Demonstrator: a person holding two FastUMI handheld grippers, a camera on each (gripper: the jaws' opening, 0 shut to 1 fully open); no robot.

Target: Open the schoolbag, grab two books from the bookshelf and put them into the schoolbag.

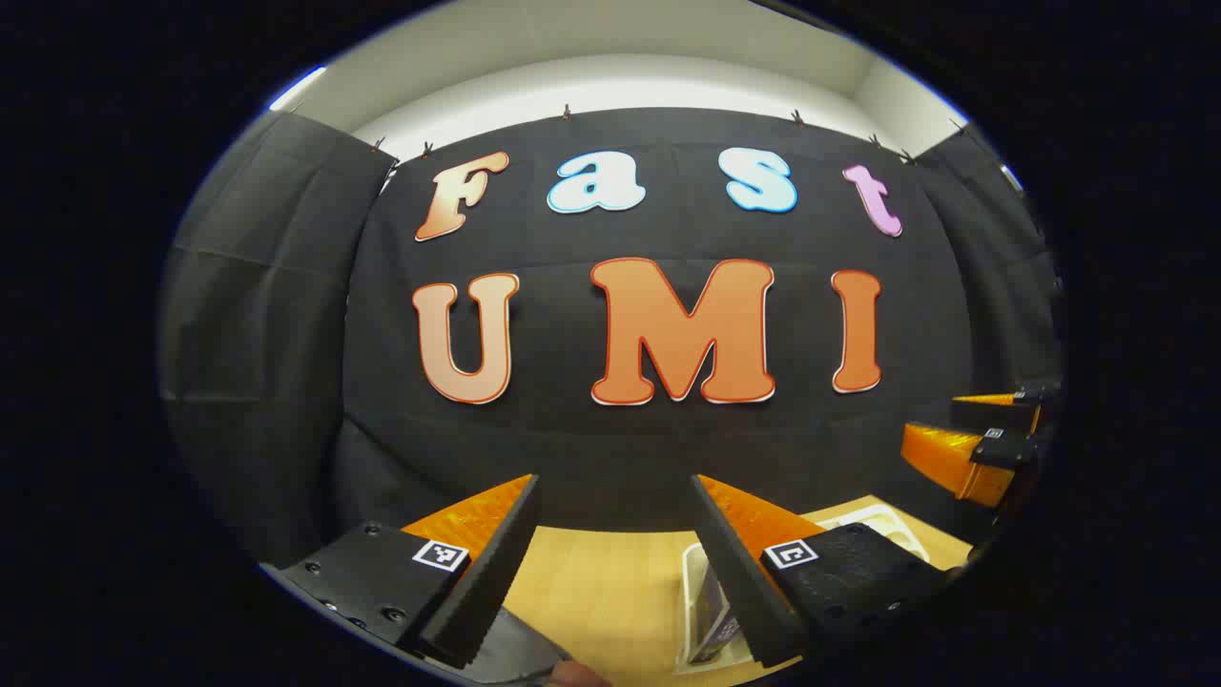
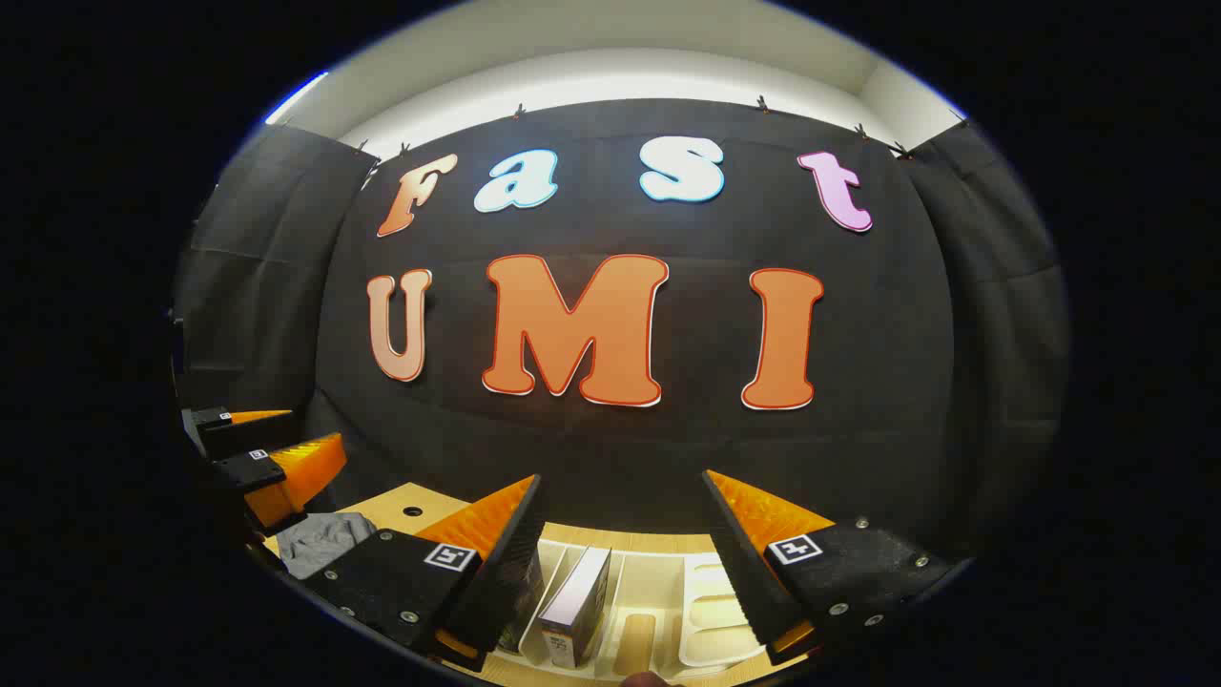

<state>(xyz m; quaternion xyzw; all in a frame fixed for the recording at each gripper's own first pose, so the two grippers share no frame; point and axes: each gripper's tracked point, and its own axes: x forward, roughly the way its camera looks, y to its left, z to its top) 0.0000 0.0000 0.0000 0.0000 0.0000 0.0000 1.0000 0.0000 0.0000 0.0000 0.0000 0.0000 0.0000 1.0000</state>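
Left claw [image 1: 610,563] held wide apart, empty, above wooden bench [image 1: 610,592] | right claw [image 2: 620,563] likewise spread, gripping nothing, over white bookshelf [image 2: 658,611]; one book [image 2: 577,606] upright in a middle slot between dividers | grey schoolbag [image 2: 324,539] lying on bench at left, beside left claw

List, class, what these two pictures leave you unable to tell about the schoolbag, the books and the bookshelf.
- Schoolbag: in the right gripper view, a grey fabric corner behind the left gripper may be it; open or closed cannot be told.
- Book in the white bookshelf: lower part cut off by the view's edge.
- Second book: in the left gripper view, mostly hidden by that gripper's finger; cover unreadable.
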